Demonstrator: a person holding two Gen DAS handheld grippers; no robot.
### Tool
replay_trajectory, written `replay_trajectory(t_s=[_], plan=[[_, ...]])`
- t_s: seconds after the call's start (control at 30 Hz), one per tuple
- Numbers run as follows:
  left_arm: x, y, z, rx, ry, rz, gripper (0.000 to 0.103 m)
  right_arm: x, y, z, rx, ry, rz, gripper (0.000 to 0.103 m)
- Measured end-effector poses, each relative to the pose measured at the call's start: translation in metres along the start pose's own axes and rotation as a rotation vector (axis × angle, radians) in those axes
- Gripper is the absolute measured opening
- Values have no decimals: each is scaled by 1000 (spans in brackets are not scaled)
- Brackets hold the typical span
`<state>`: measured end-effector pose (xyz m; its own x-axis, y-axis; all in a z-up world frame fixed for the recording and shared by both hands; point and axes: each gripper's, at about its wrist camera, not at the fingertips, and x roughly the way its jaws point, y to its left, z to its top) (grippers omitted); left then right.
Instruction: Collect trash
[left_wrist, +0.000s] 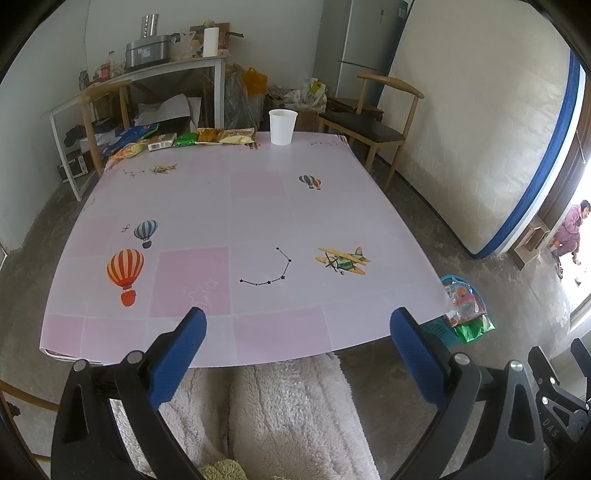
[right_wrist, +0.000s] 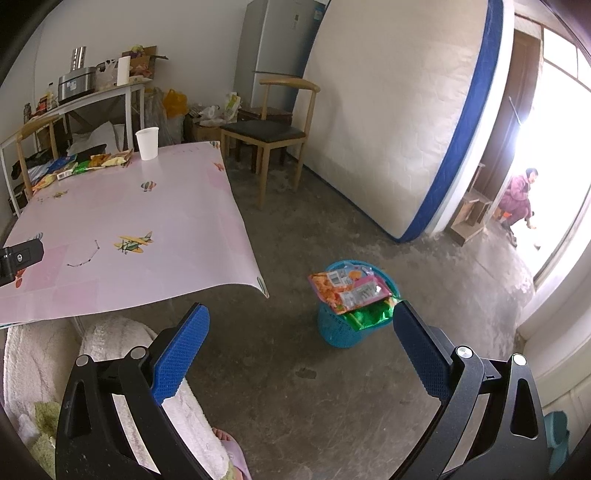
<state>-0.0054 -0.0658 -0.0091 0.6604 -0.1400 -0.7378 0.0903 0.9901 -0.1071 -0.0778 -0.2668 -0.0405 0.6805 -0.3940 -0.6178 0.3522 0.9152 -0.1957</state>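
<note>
Two grippers spread wide, pinching nothing.
Left gripper (left_wrist: 297, 328) poised over glossy pink table (left_wrist: 258, 221); crinkly snack wrappers (left_wrist: 177, 138) lined along far edge, beside white paper cup (left_wrist: 282, 126). Right gripper (right_wrist: 301, 325) aimed at floor; round blue mesh basket (right_wrist: 338, 332) near table corner, heaped with shiny foil wrappers (right_wrist: 351, 291).

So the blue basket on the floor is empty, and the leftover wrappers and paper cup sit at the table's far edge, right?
Not quite: the blue basket already holds several snack wrappers, as the right wrist view shows. The leftover wrappers and paper cup do sit at the table's far edge.
</note>
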Motion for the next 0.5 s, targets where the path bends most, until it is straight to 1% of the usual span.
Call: replay_trajectory(t_s=[0.5], plan=[[-2,-2,1,-3,-2,0,97,-2,3,1,-1,-4,-2,96]])
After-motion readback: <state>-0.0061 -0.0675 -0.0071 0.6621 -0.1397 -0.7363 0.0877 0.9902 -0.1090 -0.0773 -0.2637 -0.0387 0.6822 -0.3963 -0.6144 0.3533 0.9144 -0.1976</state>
